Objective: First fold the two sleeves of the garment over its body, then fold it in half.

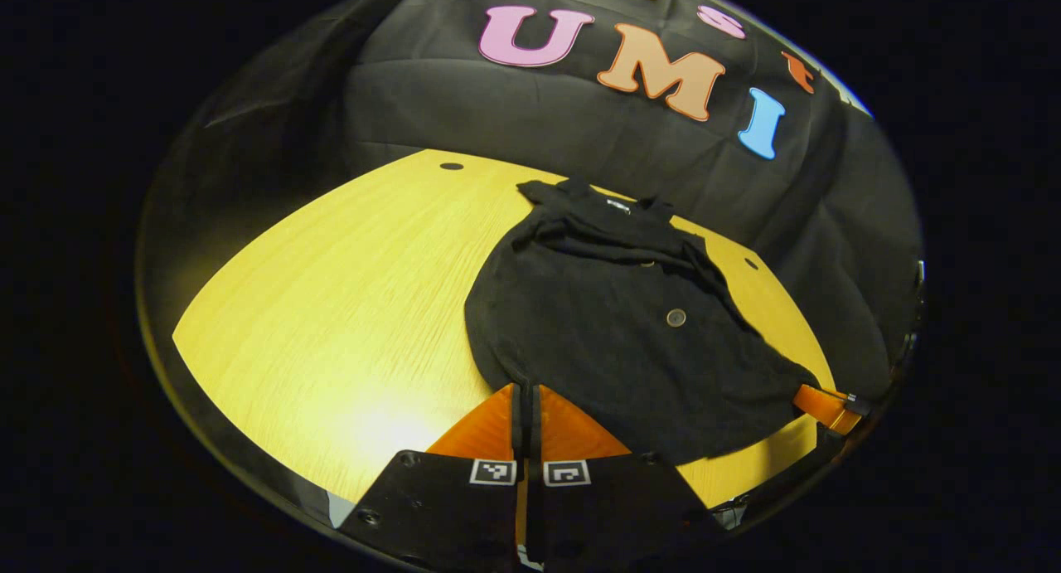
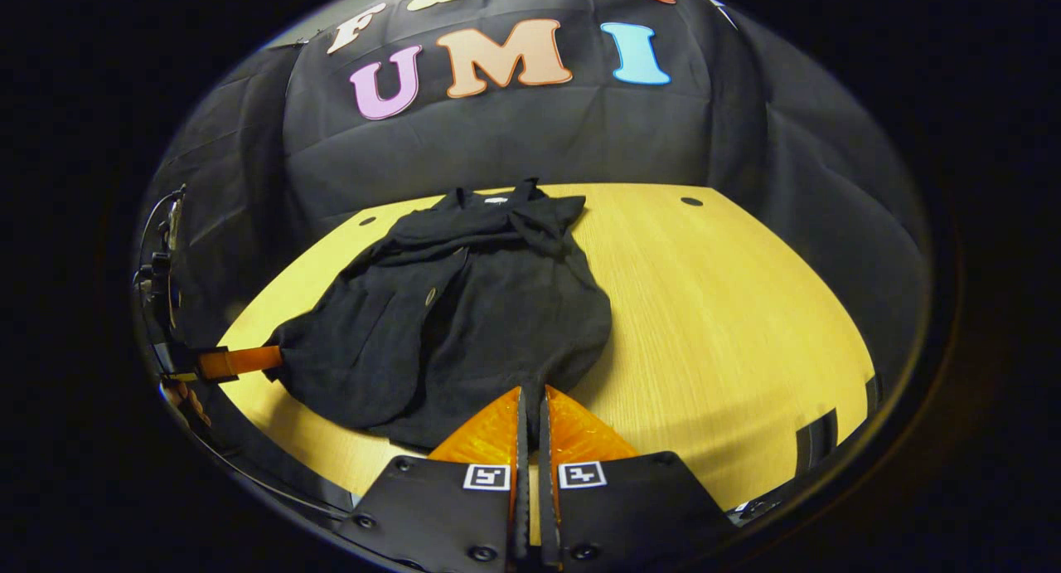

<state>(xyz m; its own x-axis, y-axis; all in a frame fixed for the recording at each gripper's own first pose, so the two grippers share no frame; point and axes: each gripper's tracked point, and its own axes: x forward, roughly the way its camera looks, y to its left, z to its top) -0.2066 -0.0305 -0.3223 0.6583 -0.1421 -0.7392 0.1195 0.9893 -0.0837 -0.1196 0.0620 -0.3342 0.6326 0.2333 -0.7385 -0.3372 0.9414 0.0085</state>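
My left gripper (image 1: pixel 526 395): orange fingers pressed together on the near hem of the garment (image 1: pixel 613 324), at its left corner; black cloth sits in the thin slit between the pads. In the right gripper view I see this same gripper (image 2: pixel 269 357) at the far left edge, its orange finger touching the hem corner there.

My right gripper (image 2: pixel 531 397): fingers likewise closed, clamped on the hem at the other near corner, cloth caught between them. In the left gripper view it appears at the right (image 1: pixel 804 395), one orange finger meeting the cloth edge.

Garment: black, lying on the table (image 1: pixel 331 308), collar toward the far wall, hem toward me. Both sleeves lie folded across the chest, bunched below the collar. A round button (image 1: pixel 676 317) shows on the front, a second smaller one above it. The hem edge is stretched between the two grippers.

Table: yellow wood grain, dark round holes near the far edge. Garment sits mid-table, bare wood on both sides.
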